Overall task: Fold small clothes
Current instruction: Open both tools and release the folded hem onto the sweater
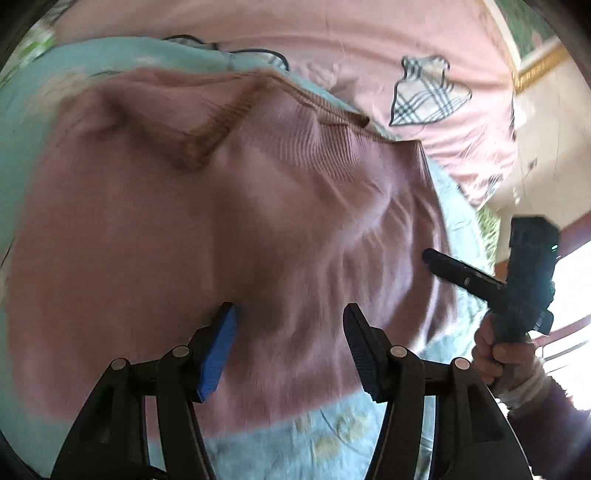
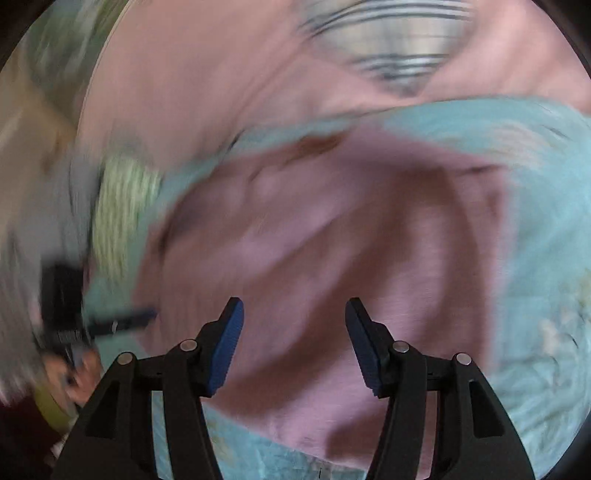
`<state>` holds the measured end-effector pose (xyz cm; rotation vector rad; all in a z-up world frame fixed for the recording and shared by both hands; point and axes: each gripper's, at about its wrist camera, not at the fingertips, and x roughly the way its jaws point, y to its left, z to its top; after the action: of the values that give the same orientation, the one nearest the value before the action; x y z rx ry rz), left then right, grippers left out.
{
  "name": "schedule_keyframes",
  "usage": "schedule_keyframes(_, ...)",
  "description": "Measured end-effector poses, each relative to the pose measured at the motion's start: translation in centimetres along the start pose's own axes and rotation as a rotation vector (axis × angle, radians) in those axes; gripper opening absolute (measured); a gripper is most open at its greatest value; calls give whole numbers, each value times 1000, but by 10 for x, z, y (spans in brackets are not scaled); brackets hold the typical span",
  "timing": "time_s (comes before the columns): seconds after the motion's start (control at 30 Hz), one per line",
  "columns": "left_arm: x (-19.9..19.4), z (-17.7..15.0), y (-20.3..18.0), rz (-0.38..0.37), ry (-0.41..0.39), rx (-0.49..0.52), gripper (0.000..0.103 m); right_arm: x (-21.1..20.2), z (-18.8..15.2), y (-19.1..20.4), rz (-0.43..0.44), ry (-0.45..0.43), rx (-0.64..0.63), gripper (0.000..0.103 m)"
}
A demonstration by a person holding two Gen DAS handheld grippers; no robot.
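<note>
The pink knitted top (image 1: 229, 236) lies spread on a light blue blanket (image 1: 332, 439) on the bed. Both grippers, left (image 1: 290, 314) and right (image 2: 293, 308), tilt down over it, fingers parted and empty.

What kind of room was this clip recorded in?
Probably a bedroom: the ribbed mauve knit sweater lies on a light blue printed blanket over a wide pink sheet, seemingly a bed, with a plaid cloth piece beyond.
</note>
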<state>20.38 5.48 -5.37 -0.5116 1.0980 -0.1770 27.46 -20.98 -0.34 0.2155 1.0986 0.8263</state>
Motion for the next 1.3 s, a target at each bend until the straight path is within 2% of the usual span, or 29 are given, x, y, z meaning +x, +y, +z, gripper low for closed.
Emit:
schedule_keyframes(0.07, 9, 18, 1, 10, -7, 12, 58, 23, 6, 8, 7, 50, -49, 59)
schedule_keyframes(0.13, 11, 42, 10, 48, -41, 13, 58, 41, 20, -4, 26, 67, -25, 59)
schedule_keyframes(0.23, 3, 78, 34, 106, -104, -32, 57, 57, 45, -38, -51, 64, 36, 56)
schedule_keyframes(0.33, -6, 108, 64, 159, -177, -104, 55, 51, 66, -75, -31, -13, 153, 53)
schedule_keyframes(0.43, -15, 124, 87, 226, -245, -188, 55, 31, 75, -95, -40, -120, 241, 53)
schedule_keyframes(0.53, -23, 125, 106, 183, -279, -281, 55, 17, 70, -109, -47, -195, 324, 54)
schedule_keyframes(0.6, -29, 116, 106, 167, -290, -302, 55, 10, 60, -113, -68, -207, 351, 55)
schedule_keyframes(0.77, -43, 84, 97, 194, -268, -283, 57, -19, 38, -114, -75, -238, 406, 56)
schedule_keyframes(0.93, -66, 26, 98, 165, -251, -332, 62, -40, 10, -94, -73, -245, 410, 57)
schedule_keyframes(1.13, -90, -42, 98, 107, -217, -408, 63, -47, -36, -73, -62, -193, 413, 58)
schedule_keyframes(1.3, -88, -87, 93, 77, -174, -460, 65, -46, -76, -67, -95, -124, 422, 58)
